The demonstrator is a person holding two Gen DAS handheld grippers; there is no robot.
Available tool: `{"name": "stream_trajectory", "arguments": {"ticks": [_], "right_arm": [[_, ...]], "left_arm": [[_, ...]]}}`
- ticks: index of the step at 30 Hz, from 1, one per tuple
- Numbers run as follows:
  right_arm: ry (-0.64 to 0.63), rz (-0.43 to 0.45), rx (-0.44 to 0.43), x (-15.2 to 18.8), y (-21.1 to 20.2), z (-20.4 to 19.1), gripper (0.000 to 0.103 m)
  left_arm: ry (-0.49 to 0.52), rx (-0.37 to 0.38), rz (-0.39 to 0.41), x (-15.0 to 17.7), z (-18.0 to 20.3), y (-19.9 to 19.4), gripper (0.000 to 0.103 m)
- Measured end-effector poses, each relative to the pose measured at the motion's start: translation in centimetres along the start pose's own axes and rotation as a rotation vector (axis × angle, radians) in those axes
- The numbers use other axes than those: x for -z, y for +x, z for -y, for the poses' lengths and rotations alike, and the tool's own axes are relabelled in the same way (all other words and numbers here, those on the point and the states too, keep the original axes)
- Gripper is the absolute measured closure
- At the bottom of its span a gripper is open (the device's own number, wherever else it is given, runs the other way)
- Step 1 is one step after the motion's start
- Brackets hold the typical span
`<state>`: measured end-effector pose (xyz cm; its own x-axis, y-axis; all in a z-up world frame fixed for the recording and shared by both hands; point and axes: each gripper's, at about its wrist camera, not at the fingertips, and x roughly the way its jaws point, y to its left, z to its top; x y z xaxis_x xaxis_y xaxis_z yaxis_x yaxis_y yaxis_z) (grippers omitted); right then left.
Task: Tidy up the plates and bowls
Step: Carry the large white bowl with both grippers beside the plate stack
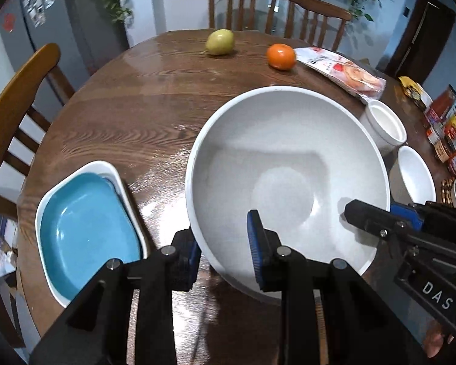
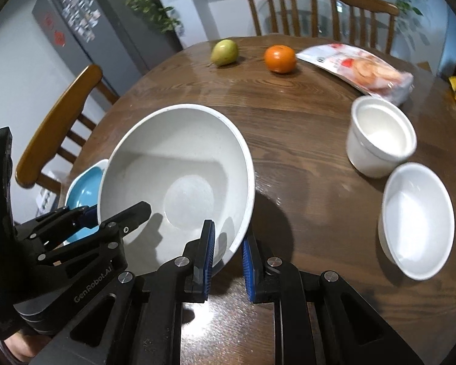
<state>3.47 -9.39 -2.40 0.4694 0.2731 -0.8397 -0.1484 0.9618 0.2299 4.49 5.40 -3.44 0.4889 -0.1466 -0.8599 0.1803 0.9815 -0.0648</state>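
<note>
A large white bowl (image 1: 288,164) is held above the round wooden table (image 1: 130,115); it also shows in the right wrist view (image 2: 173,164). My left gripper (image 1: 225,255) is shut on its near-left rim, one finger inside and one outside. My right gripper (image 2: 228,255) is shut on its near-right rim in the same way, and it shows at the right of the left wrist view (image 1: 377,216). A blue plate (image 1: 88,234) lies stacked in a white plate (image 1: 118,179) to the left. A small white bowl (image 2: 416,219) and a white cup (image 2: 380,140) stand to the right.
A green pear (image 1: 219,42), an orange (image 1: 280,56) and a snack packet (image 1: 343,71) lie at the table's far side. Several jars and packets (image 1: 450,127) crowd the right edge. Wooden chairs (image 1: 12,115) stand at the left and the far side.
</note>
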Motion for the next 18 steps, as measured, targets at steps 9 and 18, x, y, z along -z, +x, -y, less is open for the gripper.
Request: {"name": "stream_trajectory", "arguments": {"ticks": [9,18], "right_arm": [[-0.078,-0.039,0.016,-1.6,1.7,-2.2,0.084],[-0.078,-0.121,0.012,-2.0,4.6,-2.4,0.084]], "left_arm": [[-0.042,-0.039,-0.033,-0.1,-1.8,1.1,0.077],[-0.053,-0.05,-0.083,-0.2,-2.8,2.9,0.077]]}}
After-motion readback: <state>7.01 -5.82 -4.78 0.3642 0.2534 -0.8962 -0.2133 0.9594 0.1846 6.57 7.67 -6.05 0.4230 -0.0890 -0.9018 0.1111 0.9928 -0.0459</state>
